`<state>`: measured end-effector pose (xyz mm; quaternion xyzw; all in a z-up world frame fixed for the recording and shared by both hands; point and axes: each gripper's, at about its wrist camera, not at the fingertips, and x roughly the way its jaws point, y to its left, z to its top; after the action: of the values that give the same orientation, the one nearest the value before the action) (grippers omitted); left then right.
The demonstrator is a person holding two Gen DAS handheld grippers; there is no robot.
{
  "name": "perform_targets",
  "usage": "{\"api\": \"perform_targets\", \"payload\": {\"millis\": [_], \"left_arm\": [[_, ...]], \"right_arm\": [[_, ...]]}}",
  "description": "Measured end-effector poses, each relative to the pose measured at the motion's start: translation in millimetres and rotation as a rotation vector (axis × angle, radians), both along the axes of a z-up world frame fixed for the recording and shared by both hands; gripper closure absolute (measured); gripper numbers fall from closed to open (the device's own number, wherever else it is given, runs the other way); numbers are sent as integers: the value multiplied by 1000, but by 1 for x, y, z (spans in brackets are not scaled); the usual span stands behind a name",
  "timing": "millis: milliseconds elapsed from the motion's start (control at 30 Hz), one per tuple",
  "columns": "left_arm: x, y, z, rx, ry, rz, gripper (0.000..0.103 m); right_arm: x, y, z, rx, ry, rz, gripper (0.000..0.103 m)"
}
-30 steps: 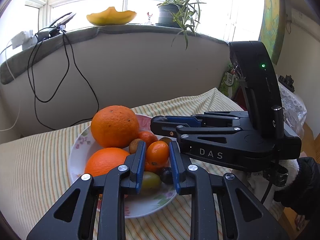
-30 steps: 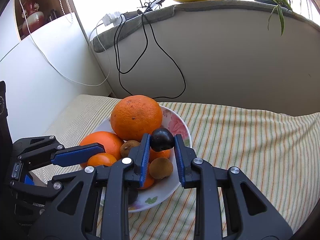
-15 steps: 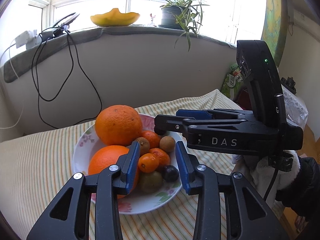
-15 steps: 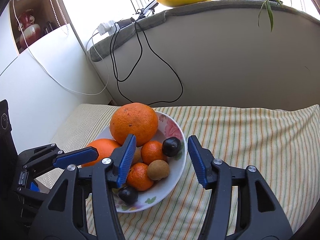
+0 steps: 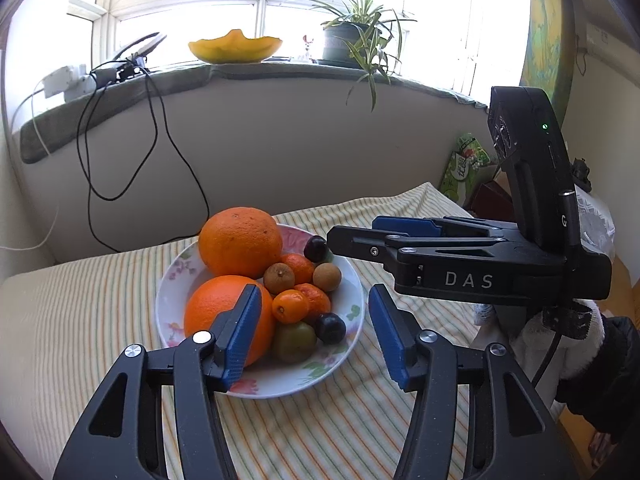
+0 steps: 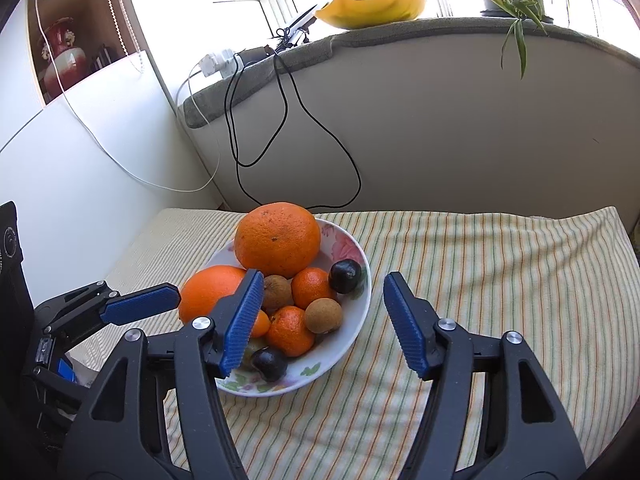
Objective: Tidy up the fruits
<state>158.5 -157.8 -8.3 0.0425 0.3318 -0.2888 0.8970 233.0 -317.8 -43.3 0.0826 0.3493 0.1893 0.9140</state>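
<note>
Two grippers: both spread wide, neither gripping anything.
Left gripper (image 5: 312,334): held low over the near edge of the plate, blue pads apart, nothing between them.
Right gripper (image 6: 322,324): held over the right side of the plate, blue pads apart and empty; in the left wrist view its body shows at right, marked DAS.
Plate (image 6: 358,300): white with a floral rim, resting on the striped cloth (image 6: 480,280).
Large oranges: one (image 6: 277,238) at the far side of the plate, one (image 6: 208,292) nearer and to its left, touching.
Small fruit: two tangerines (image 6: 311,286), a kumquat (image 5: 290,306), two brown longans (image 6: 323,315), a green fruit (image 5: 294,341), heaped together.
Dark plums: one (image 6: 345,276) against the far right rim, one (image 6: 269,363) at the near rim.
Windowsill: yellow dish (image 5: 235,46), potted plant (image 5: 352,40), cables (image 5: 160,152) hanging down the wall.
</note>
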Motion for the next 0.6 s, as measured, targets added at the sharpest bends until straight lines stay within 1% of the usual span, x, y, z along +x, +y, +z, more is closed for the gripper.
{"api": "perform_targets", "payload": {"millis": [33,100,167,267,367,467,600], "left_arm": [[-2,1,1,1,-4,4,43],[-8,3,4,1,-12,14,35],[-14,5,7,-3,-22,22,33],[-24,7,13,1,-41,36,28],[-33,12,18,-1,-63,55,22],[-41,17,20,-10,-67,66,22],[-52,24,22,-7,-84,87,21]], "right_arm": [[-5,1,2,-7,-8,-2,36],[-15,3,7,-26,-30,-8,31],[-25,6,13,-44,-55,-11,24],[-40,8,21,-54,-89,-17,18],[-56,9,27,-66,-113,-19,15],[-70,8,31,-76,-130,-25,13],[-83,1,36,-60,-139,-45,11]]}}
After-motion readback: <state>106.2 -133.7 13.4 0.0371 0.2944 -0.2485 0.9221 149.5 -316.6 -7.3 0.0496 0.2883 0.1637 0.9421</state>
